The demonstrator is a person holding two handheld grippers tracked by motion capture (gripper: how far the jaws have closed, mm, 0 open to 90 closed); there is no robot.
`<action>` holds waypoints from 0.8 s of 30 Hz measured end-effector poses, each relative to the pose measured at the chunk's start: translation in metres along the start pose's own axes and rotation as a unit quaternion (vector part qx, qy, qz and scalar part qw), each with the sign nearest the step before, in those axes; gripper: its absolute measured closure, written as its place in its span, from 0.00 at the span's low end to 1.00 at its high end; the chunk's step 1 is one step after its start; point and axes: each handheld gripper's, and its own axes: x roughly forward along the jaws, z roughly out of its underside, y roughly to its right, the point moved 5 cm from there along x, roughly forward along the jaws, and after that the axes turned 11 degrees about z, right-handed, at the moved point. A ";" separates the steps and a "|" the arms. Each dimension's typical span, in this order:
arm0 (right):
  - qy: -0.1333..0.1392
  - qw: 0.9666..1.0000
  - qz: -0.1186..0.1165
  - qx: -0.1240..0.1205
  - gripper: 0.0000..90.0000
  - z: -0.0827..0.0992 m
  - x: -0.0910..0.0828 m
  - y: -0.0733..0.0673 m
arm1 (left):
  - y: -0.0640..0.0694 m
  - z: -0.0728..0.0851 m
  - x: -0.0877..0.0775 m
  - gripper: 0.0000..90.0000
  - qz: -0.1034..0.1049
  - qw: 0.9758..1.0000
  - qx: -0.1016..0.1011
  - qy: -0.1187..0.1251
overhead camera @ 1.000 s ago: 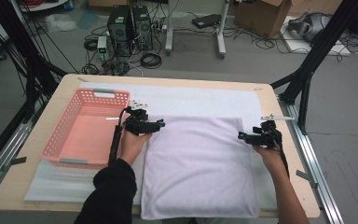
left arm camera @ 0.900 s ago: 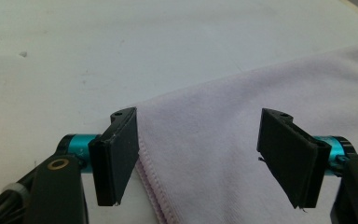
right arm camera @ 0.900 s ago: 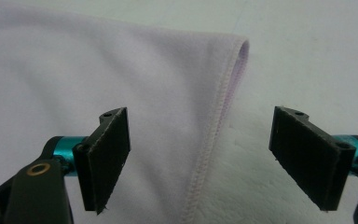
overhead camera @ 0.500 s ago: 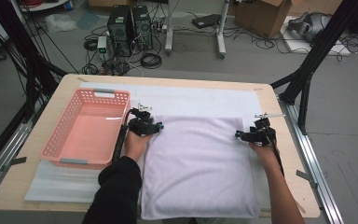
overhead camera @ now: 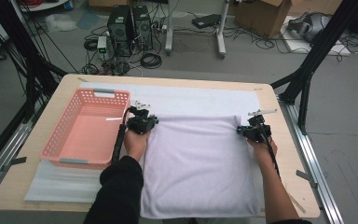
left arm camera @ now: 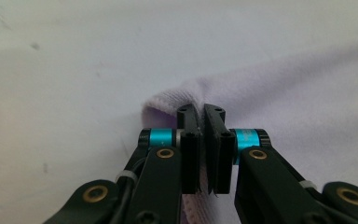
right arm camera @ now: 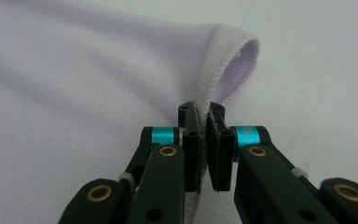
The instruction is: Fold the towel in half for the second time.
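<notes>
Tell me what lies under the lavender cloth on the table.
Under the lavender cloth lies a white foam sheet, showing past its far edge and at the left, on the wooden table. Whatever sits beneath the cloth's middle is covered.

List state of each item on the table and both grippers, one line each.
left gripper: jaws have just closed, shut on the cloth's far left corner.
right gripper: jaws have just closed, shut on the cloth's far right corner.
lavender cloth: spread flat on the table, both far corners pinched and bunched up.
pink basket: upright, empty, left of the cloth.
white foam sheet: flat under cloth and basket.
</notes>
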 end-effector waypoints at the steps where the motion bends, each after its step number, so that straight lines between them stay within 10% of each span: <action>1: 0.009 1.000 0.002 0.002 0.96 -0.002 -0.001 0.001 | -0.001 -0.004 -0.003 0.95 -0.001 1.000 -0.010 0.017; 11: 0.061 0.998 0.010 0.009 0.96 -0.031 -0.013 0.007 | -0.002 -0.014 -0.014 0.94 0.023 0.997 -0.032 0.072; 24: 0.080 0.997 -0.014 0.005 0.95 -0.026 -0.036 0.004 | 0.019 -0.021 -0.034 0.94 0.059 0.995 0.006 0.077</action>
